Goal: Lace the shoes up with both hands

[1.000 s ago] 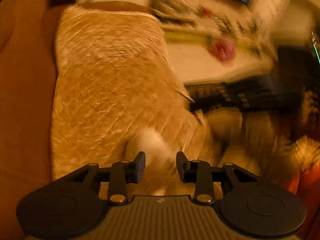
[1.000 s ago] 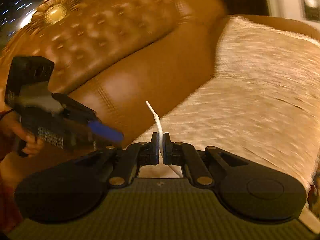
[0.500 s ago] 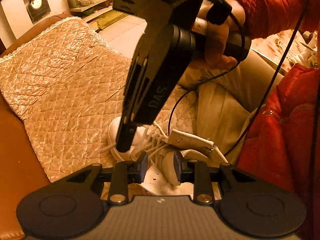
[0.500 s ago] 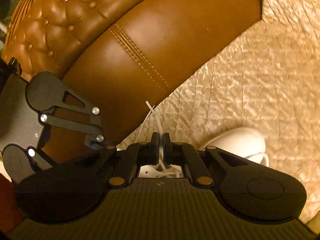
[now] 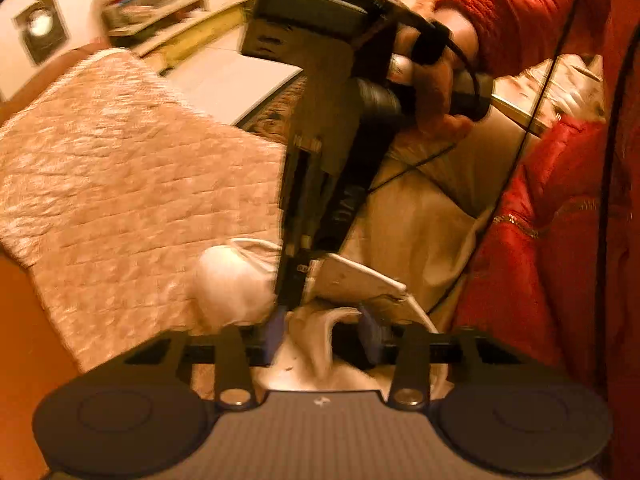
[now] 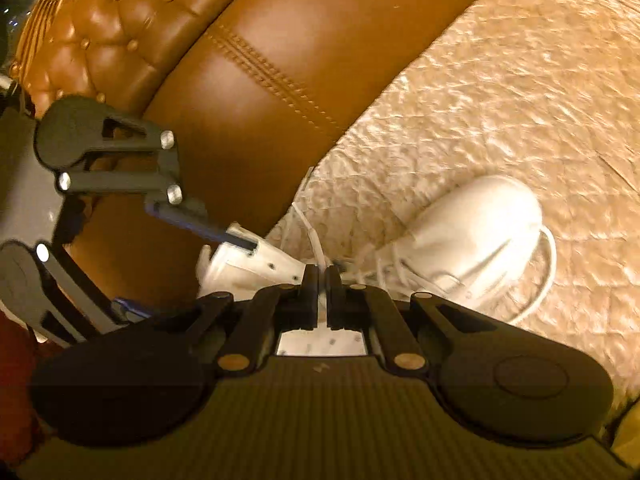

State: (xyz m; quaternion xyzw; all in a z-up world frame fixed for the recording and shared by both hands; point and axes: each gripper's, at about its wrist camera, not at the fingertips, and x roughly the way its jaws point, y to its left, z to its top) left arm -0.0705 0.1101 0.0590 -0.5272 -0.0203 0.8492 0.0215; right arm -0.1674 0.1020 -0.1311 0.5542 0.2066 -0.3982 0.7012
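Right gripper (image 6: 322, 276) pinches one lace (image 6: 314, 240); one shoe (image 6: 460, 240).

Open quilted cover (image 6: 500, 92) lies beyond the white shoe (image 6: 472, 236), free for passage. The brown leather sofa back (image 6: 288, 60) walls one side. The left gripper (image 6: 168, 256) crowds the shoe's heel end.

tufted leather sofa (image 6: 120, 20), quilted cover (image 6: 500, 100) (warm light)

Warm, dim orange light tints both views. The left view is smeared by motion blur, the right sharper. Glare shines off the leather sofa (image 6: 280, 92), and fisheye bending darkens the corners.
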